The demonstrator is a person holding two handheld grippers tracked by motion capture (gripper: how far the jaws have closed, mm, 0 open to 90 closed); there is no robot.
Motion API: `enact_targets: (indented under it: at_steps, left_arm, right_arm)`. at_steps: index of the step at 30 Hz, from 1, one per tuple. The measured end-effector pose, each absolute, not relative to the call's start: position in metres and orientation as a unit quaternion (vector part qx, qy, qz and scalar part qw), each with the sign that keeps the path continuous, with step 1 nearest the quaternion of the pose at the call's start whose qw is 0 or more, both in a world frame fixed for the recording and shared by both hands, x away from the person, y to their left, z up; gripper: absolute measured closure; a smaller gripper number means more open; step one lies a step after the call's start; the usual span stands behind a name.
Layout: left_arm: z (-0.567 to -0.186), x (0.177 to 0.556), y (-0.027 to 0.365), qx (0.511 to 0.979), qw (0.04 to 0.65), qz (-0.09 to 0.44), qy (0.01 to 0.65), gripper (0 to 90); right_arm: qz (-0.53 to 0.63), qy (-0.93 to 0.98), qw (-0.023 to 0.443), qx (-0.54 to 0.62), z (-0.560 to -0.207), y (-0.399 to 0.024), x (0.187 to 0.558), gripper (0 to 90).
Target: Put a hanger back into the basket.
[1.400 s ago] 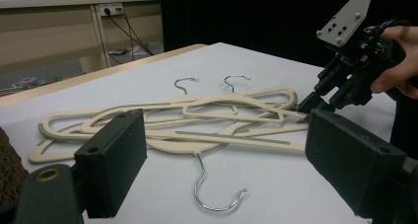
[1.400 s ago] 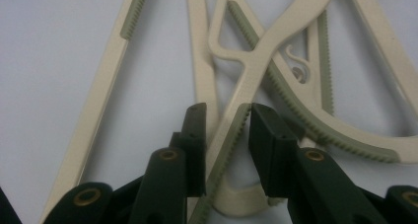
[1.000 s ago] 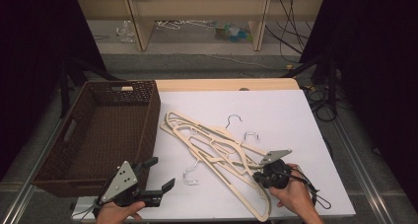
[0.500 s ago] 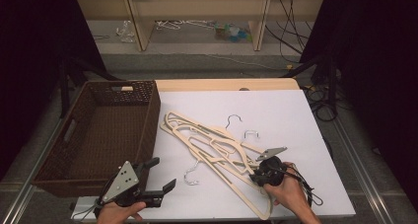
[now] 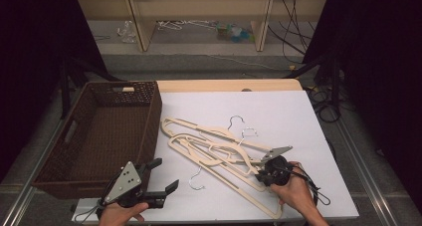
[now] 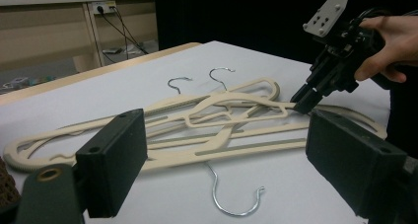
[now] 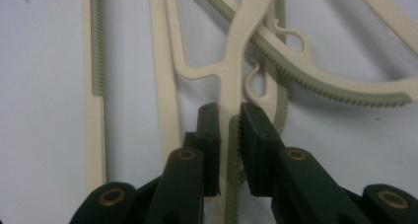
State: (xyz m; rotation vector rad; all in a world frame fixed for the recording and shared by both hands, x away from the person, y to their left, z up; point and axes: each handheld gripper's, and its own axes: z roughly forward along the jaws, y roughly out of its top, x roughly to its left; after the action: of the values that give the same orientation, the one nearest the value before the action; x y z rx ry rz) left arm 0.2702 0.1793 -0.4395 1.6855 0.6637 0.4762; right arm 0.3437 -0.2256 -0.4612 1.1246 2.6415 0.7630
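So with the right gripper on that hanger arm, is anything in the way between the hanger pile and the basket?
Nothing visible stands on the bare table between the hangers and the basket. The right gripper is shut on one hanger arm, but that hanger is interlaced with the others, so they may drag along. The left gripper sits open near the basket's front corner.

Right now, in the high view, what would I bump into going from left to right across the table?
Brown wicker basket → left tool → loose metal hook → pile of cream hangers → right tool, closed on a hanger bar.
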Motion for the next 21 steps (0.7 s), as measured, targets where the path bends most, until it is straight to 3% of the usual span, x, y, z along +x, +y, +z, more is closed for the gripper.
enact_targets:
  at_steps: [10, 21]
  left_arm:
    - [-0.439, 0.283, 0.16, 0.734, 0.583, 0.198, 0.287, 16.1]
    - [-0.45, 0.317, 0.096, 0.792, 0.529, 0.166, 0.258, 16.9]
  right_arm:
    - [0.254, 0.899, 0.121, 0.337, -0.44, -0.233, 0.325, 80.0]
    - [0.255, 0.904, 0.152, 0.308, -0.431, -0.231, 0.307, 80.0]
